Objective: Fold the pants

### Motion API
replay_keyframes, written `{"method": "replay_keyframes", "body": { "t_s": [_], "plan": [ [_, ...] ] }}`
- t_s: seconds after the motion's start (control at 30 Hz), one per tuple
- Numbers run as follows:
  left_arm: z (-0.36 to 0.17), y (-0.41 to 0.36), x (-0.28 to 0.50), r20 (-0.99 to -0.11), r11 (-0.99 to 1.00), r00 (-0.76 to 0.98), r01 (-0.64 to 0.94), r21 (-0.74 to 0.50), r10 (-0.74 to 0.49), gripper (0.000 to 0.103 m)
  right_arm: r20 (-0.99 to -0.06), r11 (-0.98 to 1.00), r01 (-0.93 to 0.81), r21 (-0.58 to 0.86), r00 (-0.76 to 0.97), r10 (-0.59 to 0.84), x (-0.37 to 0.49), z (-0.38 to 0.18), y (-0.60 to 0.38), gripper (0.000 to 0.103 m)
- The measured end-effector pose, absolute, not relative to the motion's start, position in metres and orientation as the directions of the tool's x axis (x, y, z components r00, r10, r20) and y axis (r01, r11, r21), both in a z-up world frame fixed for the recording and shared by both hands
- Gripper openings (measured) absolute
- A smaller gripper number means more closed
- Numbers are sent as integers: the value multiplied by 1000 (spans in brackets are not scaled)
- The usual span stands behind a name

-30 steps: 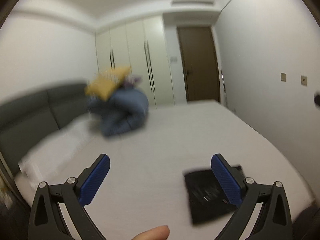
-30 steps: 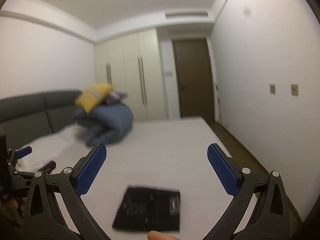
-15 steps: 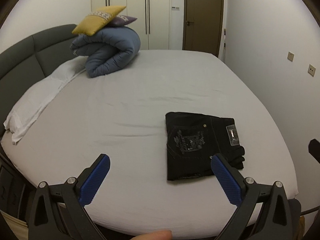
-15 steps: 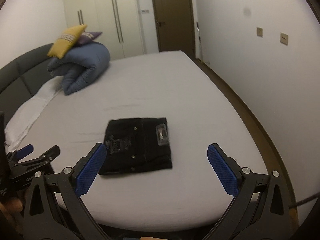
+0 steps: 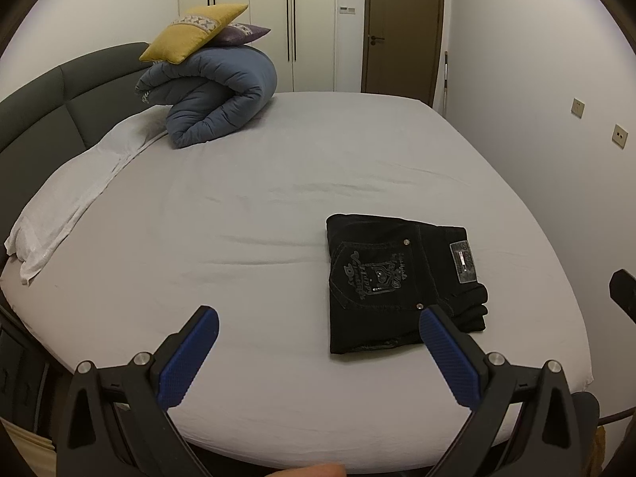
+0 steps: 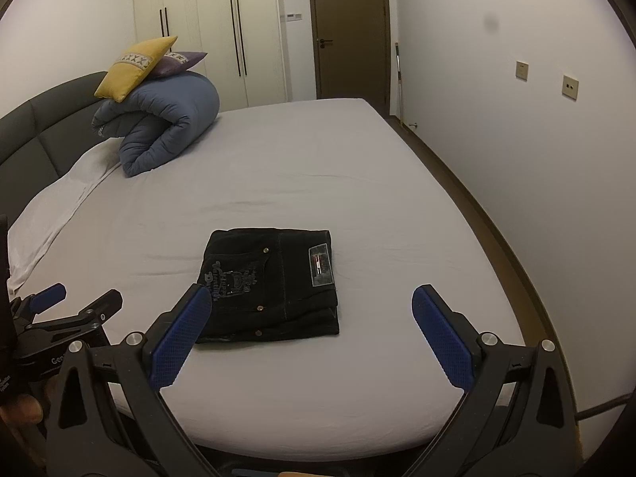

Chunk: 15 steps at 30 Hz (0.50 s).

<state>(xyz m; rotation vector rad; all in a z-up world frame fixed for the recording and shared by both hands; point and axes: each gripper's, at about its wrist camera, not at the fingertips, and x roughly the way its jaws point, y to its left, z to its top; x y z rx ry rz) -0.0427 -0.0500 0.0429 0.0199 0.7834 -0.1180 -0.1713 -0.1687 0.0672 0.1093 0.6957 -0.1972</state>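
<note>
Both grippers, left gripper (image 5: pixel 318 334) and right gripper (image 6: pixel 312 312), are gaping empty; folded black denim pants (image 6: pixel 272 282) are lying nearer the right, by the bed's (image 6: pixel 357 198) near edge.

One folded pants (image 5: pixel 397 286), two cushions (image 5: pixel 194 31), one rolled duvet (image 5: pixel 222 95), one bed (image 5: pixel 238 206).

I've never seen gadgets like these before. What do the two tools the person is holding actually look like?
Both look alike. The left tool and the right tool each have two black, angular plastic fingers with triangular cut-outs and silver bolts. The fingertips carry blue pads with a fine dotted grip texture. Partly readable white lettering marks the left tool's body in the right view.
</note>
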Motion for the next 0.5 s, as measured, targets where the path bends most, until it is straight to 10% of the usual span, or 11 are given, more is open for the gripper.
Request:
{"method": "replay_keyframes", "body": {
  "t_s": [0.5],
  "plan": [
    [42, -50, -42, -705, 994, 703, 108, -22, -91, 103, -653, 976, 213, 39, 745, -137, -168, 64, -167, 103]
  ]
}}
